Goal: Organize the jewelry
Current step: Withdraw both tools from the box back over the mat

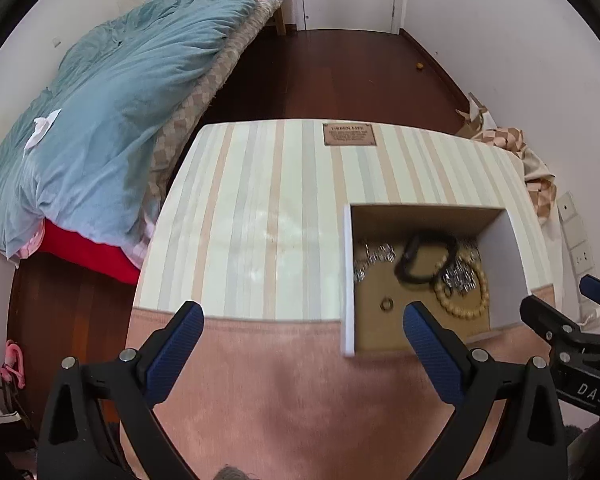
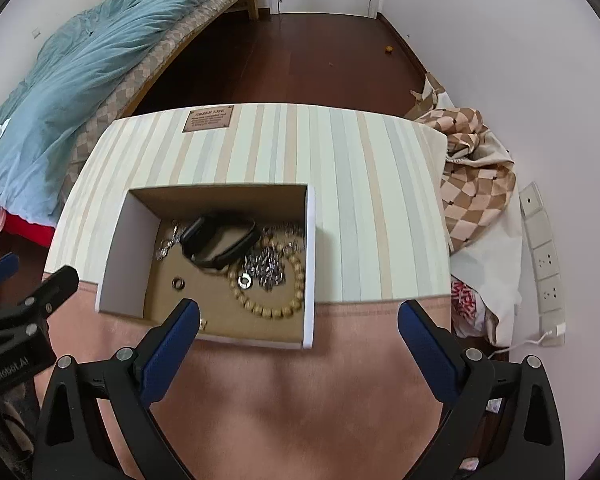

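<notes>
I have both claws hovering over the striped box, which fills the middle of each wrist view. My left gripper is released, its blue pads spread wide with nothing between them, hanging over the pink front band of the box. My right gripper is likewise spread wide and holds nothing; its left pad sits over the near edge of the open tray, its right pad over the seam where the stripes meet the pink.

The tray is a shallow white-walled cardboard compartment resting on the box top, and all the jewelry I can see lies inside it. A black band curls toward the back. Just in front of it a wooden bead bracelet loops along the right side, with a tangle of silver chain lying inside and across that loop. A small silver ring rests on the left side of the beads. A darker small ring lies alone on the bare cardboard floor, apart from the rest. More silver pieces sit at the back left corner, too blurred for me to name; possibly earrings or another chain.

A brown label sits at the far edge of the box. Beyond it are dark wooden floor and a bed with a blue duvet.
</notes>
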`<action>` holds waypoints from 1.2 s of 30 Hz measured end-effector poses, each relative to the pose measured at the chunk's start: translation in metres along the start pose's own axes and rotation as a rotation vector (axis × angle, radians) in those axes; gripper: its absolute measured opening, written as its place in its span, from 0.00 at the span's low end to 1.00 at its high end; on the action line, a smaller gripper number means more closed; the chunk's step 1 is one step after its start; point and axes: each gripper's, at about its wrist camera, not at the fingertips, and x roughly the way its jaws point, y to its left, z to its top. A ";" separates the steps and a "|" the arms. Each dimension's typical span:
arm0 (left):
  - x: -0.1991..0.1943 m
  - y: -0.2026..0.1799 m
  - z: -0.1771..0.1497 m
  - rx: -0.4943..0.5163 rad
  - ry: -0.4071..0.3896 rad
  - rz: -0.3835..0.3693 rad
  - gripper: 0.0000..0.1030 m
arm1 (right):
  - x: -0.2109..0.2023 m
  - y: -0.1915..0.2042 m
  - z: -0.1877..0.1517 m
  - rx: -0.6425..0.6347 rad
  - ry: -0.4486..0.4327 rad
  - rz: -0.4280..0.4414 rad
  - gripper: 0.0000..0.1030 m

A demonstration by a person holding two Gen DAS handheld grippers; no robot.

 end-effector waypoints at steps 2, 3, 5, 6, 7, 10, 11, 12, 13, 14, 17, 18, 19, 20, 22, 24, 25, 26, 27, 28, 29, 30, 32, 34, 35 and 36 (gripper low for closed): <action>-0.009 0.000 -0.005 -0.003 -0.009 -0.008 0.99 | -0.009 0.001 -0.005 0.002 -0.010 -0.003 0.98; -0.015 0.000 -0.007 -0.007 -0.014 -0.010 0.99 | -0.016 0.001 -0.009 0.004 -0.018 -0.001 0.98; -0.031 0.001 -0.011 -0.017 -0.032 -0.012 0.99 | -0.030 0.001 -0.014 0.011 -0.034 0.006 0.98; -0.039 0.001 -0.013 -0.021 -0.042 -0.007 0.99 | -0.037 0.000 -0.017 0.016 -0.043 0.010 0.98; -0.046 0.002 -0.014 -0.026 -0.049 0.000 0.99 | -0.046 0.000 -0.020 0.021 -0.053 0.015 0.98; -0.072 0.005 -0.020 -0.035 -0.075 0.002 0.99 | -0.071 0.001 -0.028 0.027 -0.086 0.014 0.98; -0.080 0.006 -0.022 -0.040 -0.082 0.005 0.99 | -0.083 0.001 -0.032 0.028 -0.102 0.014 0.98; -0.088 0.007 -0.024 -0.044 -0.088 0.005 0.99 | -0.092 0.001 -0.035 0.029 -0.114 0.014 0.98; -0.100 0.007 -0.026 -0.045 -0.097 0.002 0.99 | -0.103 0.001 -0.038 0.029 -0.127 0.013 0.98; -0.107 0.007 -0.029 -0.044 -0.107 0.000 0.99 | -0.114 0.002 -0.040 0.029 -0.142 0.015 0.98; -0.137 0.007 -0.035 -0.042 -0.149 -0.006 0.99 | -0.145 0.003 -0.047 0.028 -0.187 0.008 0.98; -0.148 0.008 -0.038 -0.041 -0.164 -0.011 0.99 | -0.155 0.003 -0.048 0.031 -0.200 0.007 0.98; -0.156 0.008 -0.040 -0.041 -0.173 -0.013 0.99 | -0.168 0.003 -0.051 0.032 -0.217 0.008 0.98; -0.165 0.009 -0.042 -0.041 -0.181 -0.015 0.99 | -0.177 0.003 -0.054 0.032 -0.230 0.006 0.98; -0.181 0.009 -0.046 -0.035 -0.198 -0.021 0.99 | -0.200 0.003 -0.059 0.037 -0.261 0.004 0.98; -0.197 0.010 -0.049 -0.032 -0.211 -0.018 0.99 | -0.216 0.002 -0.064 0.039 -0.280 0.001 0.98; -0.204 0.011 -0.050 -0.032 -0.217 -0.023 0.99 | -0.226 0.002 -0.067 0.041 -0.291 -0.001 0.98; -0.209 0.011 -0.052 -0.031 -0.220 -0.024 0.99 | -0.235 0.002 -0.070 0.043 -0.301 0.000 0.98; -0.215 0.011 -0.053 -0.031 -0.222 -0.026 0.99 | -0.241 0.003 -0.072 0.043 -0.309 0.000 0.98; -0.220 0.012 -0.054 -0.031 -0.225 -0.030 0.99 | -0.249 0.003 -0.075 0.043 -0.317 0.000 0.98; -0.225 0.012 -0.056 -0.031 -0.228 -0.033 0.99 | -0.253 0.002 -0.077 0.044 -0.321 -0.001 0.98; -0.230 0.012 -0.058 -0.028 -0.230 -0.036 0.99 | -0.260 0.002 -0.079 0.045 -0.327 0.003 0.98; -0.237 0.010 -0.060 -0.021 -0.237 -0.040 0.99 | -0.270 0.004 -0.083 0.041 -0.338 0.002 0.98; -0.244 0.010 -0.063 -0.019 -0.242 -0.044 0.99 | -0.281 0.003 -0.088 0.043 -0.351 -0.001 0.98; -0.247 0.010 -0.064 -0.022 -0.242 -0.047 0.99 | -0.285 0.003 -0.090 0.046 -0.355 0.001 0.98; -0.250 0.010 -0.065 -0.025 -0.241 -0.052 0.99 | -0.288 0.003 -0.091 0.045 -0.357 0.001 0.98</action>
